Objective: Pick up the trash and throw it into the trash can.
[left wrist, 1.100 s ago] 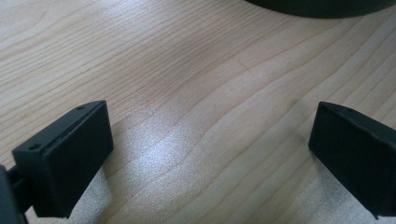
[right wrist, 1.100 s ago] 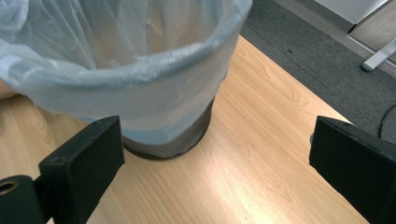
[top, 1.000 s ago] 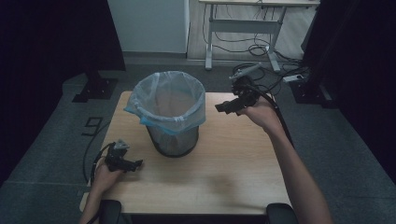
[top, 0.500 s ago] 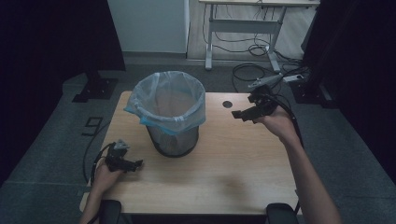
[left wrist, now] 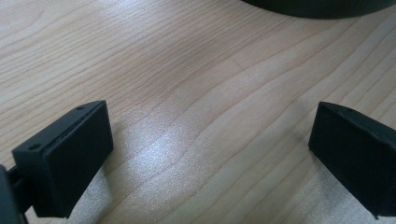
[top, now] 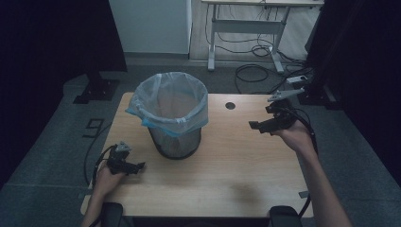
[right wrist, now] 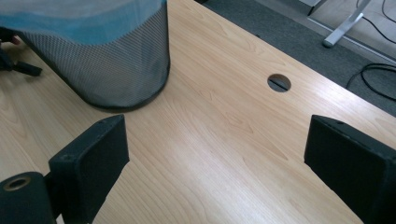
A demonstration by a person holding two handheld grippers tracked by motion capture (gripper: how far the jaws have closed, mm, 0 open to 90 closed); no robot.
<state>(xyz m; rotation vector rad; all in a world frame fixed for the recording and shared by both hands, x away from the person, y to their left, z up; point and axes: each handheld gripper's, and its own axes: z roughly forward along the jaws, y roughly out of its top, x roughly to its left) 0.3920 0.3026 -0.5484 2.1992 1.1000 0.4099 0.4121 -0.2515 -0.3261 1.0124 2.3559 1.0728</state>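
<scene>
The bin (top: 175, 124), lined with a bag (top: 168, 99), stood near the counter's (top: 227, 175) far left corner. The right gripper (top: 257, 126) hung near the right edge, fingers apart with nothing between them, having just been narrowing. The left gripper (top: 140, 166) rested by the near left corner, fingers wide and empty. Judging by this, any grab at the bag's rim should come level, pinching film only, the left bracing the mesh.

Matt wood table (top: 246, 156), mesh-metal bin (top: 176, 139)
</scene>
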